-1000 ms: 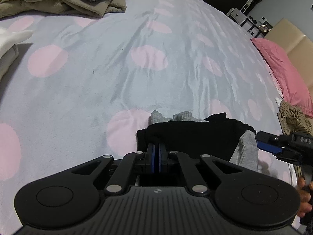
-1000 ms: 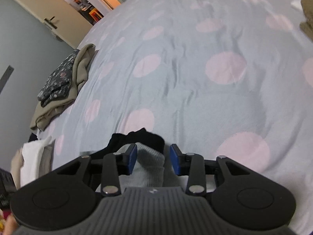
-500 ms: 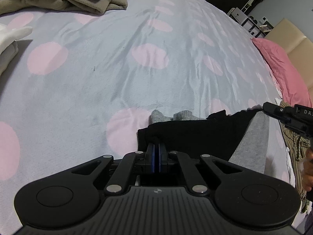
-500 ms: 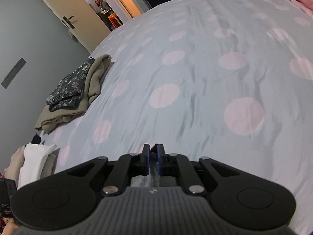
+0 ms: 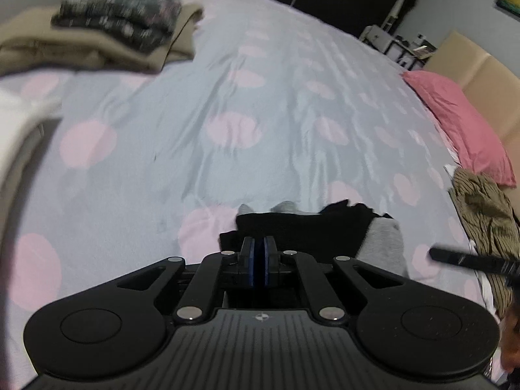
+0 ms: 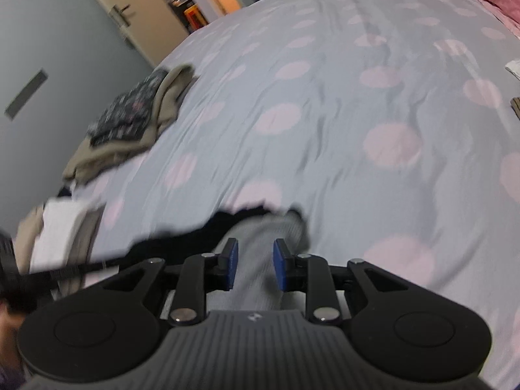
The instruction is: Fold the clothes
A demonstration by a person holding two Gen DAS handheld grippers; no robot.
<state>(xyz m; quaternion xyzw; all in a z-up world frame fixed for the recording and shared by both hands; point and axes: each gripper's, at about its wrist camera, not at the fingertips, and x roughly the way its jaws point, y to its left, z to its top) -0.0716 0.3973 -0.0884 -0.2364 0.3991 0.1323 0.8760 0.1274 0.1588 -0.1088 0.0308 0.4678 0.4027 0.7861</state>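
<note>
A: Where's the garment sitting?

B: The black and grey garment (image 5: 305, 232) lies on the dotted bedspread (image 5: 201, 104) at the near edge of the bed, bunched just ahead of both tools. The black cloth is on top, with a grey sleeve (image 6: 260, 253) trailing off on the right side of it

A: And the left gripper (image 5: 259, 261)?

B: Its blue pads are pressed together with no gap showing. The black cloth starts right at the tips, but whether any fabric is nipped between them I cannot tell

A: The right gripper (image 6: 255, 268)?

B: Its jaws stand apart and are opening. The grey sleeve runs straight between the two blue pads (image 6: 231, 265), and neither pad presses on it. In the left wrist view that tool shows as a dark bar near the bed's right edge, beside a crumpled olive striped garment (image 5: 484, 214)

A: Anything else on the bed?

B: A folded beige pile (image 6: 130, 136) with a dark floral piece (image 5: 120, 19) on top lies by the far left corner, and a white folded stack (image 6: 61, 230) sits at the left edge, nearer. A pink pillow (image 5: 461, 123) leans along the right side by the headboard. Both views are smeared by motion
</note>
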